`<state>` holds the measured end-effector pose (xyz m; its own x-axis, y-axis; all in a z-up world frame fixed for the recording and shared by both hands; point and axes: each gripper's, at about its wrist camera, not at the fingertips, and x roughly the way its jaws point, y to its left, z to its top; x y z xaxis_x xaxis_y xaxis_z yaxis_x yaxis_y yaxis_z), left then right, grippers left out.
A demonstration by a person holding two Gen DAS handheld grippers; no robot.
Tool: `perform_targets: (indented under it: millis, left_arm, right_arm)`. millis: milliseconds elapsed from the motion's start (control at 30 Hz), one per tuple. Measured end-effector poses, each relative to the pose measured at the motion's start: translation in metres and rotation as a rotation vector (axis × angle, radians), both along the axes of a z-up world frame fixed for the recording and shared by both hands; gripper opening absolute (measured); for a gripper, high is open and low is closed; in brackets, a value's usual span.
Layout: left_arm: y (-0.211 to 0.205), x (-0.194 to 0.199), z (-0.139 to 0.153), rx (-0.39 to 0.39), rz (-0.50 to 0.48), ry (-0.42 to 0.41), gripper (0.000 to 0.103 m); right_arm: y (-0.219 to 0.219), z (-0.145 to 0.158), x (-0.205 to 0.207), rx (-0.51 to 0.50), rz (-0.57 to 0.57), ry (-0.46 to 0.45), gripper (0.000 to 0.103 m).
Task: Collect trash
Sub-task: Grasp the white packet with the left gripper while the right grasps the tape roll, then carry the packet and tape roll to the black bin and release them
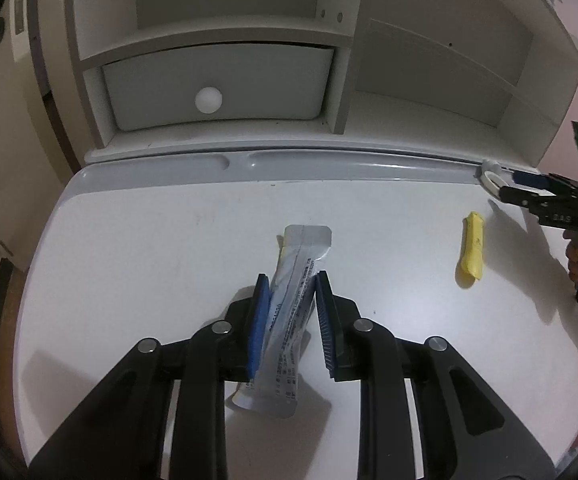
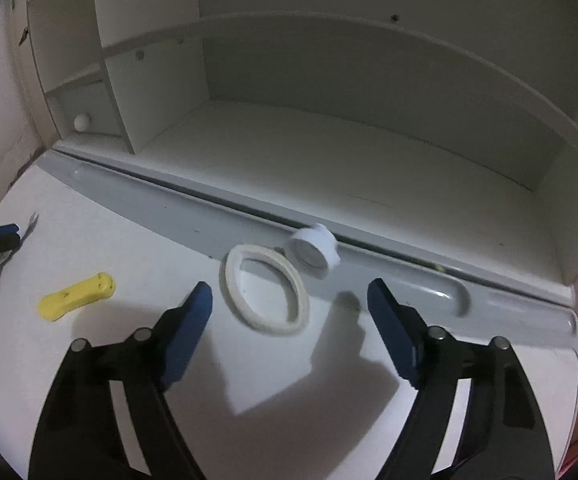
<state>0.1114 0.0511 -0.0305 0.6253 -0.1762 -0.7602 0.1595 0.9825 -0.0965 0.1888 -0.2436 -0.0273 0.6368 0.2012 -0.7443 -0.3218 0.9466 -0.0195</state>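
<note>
My left gripper (image 1: 289,282) is shut on a long silver foil wrapper (image 1: 303,248) with printed text, which runs between the blue pads and lies partly on the white desk (image 1: 129,260). A yellow crumpled piece (image 1: 472,251) lies on the desk to the right; it also shows in the right wrist view (image 2: 77,296). My right gripper (image 2: 289,292) is open and empty just before a white tape ring (image 2: 265,290) and a white bottle cap (image 2: 313,248) near the desk's grey back ledge. The right gripper shows in the left view (image 1: 501,182).
A white shelf unit (image 1: 429,80) stands behind the desk, with a closed drawer and round knob (image 1: 208,100) on the left and an open compartment (image 2: 349,160) on the right. A grey grooved ledge (image 2: 449,296) runs along the desk's back edge.
</note>
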Motion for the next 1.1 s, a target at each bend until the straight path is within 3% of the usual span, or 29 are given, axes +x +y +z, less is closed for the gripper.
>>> perform_targets:
  millis: [133, 233, 333, 467, 733, 900, 1100]
  left_arm:
    - [-0.005, 0.003, -0.001, 0.034, -0.004, -0.006, 0.025]
    - [0.001, 0.001, -0.001, 0.017, -0.003, -0.005, 0.023]
    - [0.002, 0.000, -0.001, -0.027, -0.023, -0.004, 0.018]
    - [-0.001, -0.008, 0.006, -0.027, -0.026, -0.025, 0.018]
    - [-0.031, -0.043, 0.048, -0.053, -0.098, -0.106, 0.018]
    - [-0.110, -0.074, 0.074, -0.111, -0.286, -0.140, 0.018]
    - [-0.269, -0.163, 0.095, -0.210, -0.739, -0.165, 0.018]
  right_arm:
    - [0.012, -0.002, 0.005, -0.011, 0.037, 0.016, 0.058]
    - [0.017, -0.002, 0.003, -0.014, 0.056, 0.007, 0.042]
    - [0.019, -0.002, -0.002, -0.017, 0.057, 0.005, 0.041]
    - [0.016, 0.001, -0.016, 0.016, 0.051, 0.005, 0.041]
    - [-0.016, 0.041, -0.090, 0.111, 0.025, -0.073, 0.041]
    - [-0.081, 0.075, -0.183, 0.203, -0.092, -0.187, 0.041]
    - [-0.196, 0.085, -0.330, 0.271, -0.382, -0.272, 0.041]
